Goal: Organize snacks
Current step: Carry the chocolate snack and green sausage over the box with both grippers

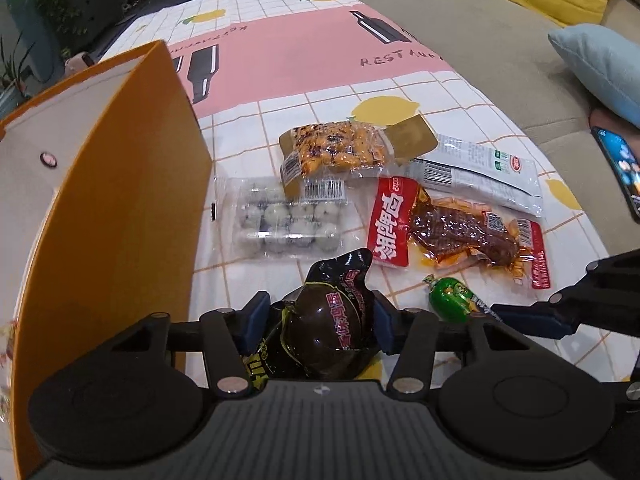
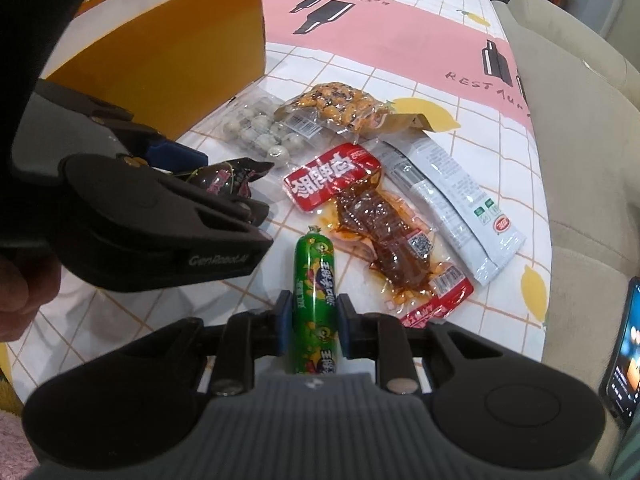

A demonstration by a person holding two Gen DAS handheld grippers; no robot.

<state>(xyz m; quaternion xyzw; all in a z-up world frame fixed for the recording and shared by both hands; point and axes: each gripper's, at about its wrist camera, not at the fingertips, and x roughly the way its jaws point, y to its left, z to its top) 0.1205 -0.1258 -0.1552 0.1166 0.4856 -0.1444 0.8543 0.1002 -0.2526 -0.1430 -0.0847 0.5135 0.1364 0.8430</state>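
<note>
A dark egg pack (image 1: 332,320) is gripped in the left gripper (image 1: 320,320) jaws beside the orange box (image 1: 120,200). A green sausage (image 2: 314,304) is clamped by the right gripper (image 2: 312,326) jaws over the worktop (image 2: 400,48).

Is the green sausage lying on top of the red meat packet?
No. In the right wrist view the green sausage lies between the right tongs' fingers, beside the red meat packet, not on it.
</note>
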